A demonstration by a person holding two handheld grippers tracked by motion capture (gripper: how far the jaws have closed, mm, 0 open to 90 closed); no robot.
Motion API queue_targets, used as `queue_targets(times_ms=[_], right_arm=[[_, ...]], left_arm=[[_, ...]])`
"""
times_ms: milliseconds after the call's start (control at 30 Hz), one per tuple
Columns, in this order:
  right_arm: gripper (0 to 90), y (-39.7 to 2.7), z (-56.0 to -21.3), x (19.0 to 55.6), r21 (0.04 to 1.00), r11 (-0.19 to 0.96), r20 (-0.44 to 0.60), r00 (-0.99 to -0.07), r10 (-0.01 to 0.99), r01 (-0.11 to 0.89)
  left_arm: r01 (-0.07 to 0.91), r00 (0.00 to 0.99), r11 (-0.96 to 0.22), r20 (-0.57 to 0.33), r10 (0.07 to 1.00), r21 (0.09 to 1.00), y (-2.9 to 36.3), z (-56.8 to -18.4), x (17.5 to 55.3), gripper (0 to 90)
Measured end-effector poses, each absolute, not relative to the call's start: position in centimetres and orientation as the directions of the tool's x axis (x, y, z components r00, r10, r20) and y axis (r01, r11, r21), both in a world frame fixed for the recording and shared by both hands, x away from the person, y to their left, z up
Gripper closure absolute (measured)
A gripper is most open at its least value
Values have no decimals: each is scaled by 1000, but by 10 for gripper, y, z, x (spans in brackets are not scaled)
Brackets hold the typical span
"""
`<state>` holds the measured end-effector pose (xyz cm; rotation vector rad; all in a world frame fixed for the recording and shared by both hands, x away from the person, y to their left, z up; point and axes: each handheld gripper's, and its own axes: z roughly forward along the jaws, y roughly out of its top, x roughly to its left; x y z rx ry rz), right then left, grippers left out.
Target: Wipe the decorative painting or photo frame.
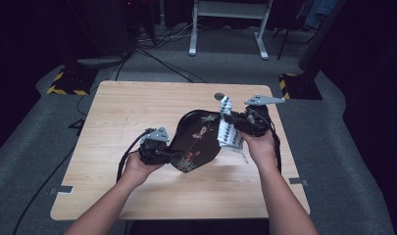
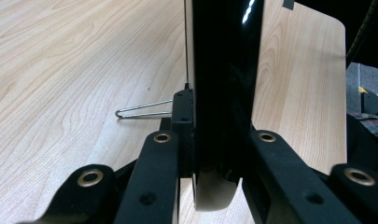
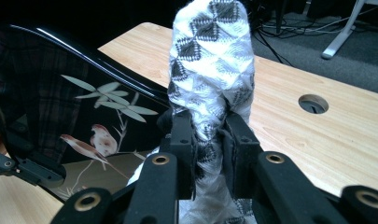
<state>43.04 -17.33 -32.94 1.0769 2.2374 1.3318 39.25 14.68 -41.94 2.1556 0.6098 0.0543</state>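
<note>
We see the left tool [image 1: 172, 154] clamped on the tray [image 1: 196, 139] edge and the right tool [image 1: 234, 123] pinching the cloth [image 1: 229, 128]; hard wiping could twist the tilted tray loose.

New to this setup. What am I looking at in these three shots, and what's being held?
There is no robot arm here: a person at a wooden table holds a hand-held gripper in each hand. The high view comes from a fixed camera above the person's side, looking forward and down. The other two come from cameras riding on the grippers, looking along their black jaws.

The left hand-held gripper is clamped on the rim of a black lacquered tray painted with birds and leaves, holding it tilted up off the table. The right hand-held gripper pinches a white cloth with a grey diamond pattern against the tray, seemingly to wipe it. The table also has a round cable hole.
</note>
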Motion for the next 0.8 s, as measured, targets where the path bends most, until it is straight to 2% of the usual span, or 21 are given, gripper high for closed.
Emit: queue_targets(times_ms=[800], right_arm=[[772, -179, -345, 433, 797, 322, 105, -641, 760, 511]], left_arm=[[406, 879, -498, -177, 444, 767, 147, -420, 393, 800]])
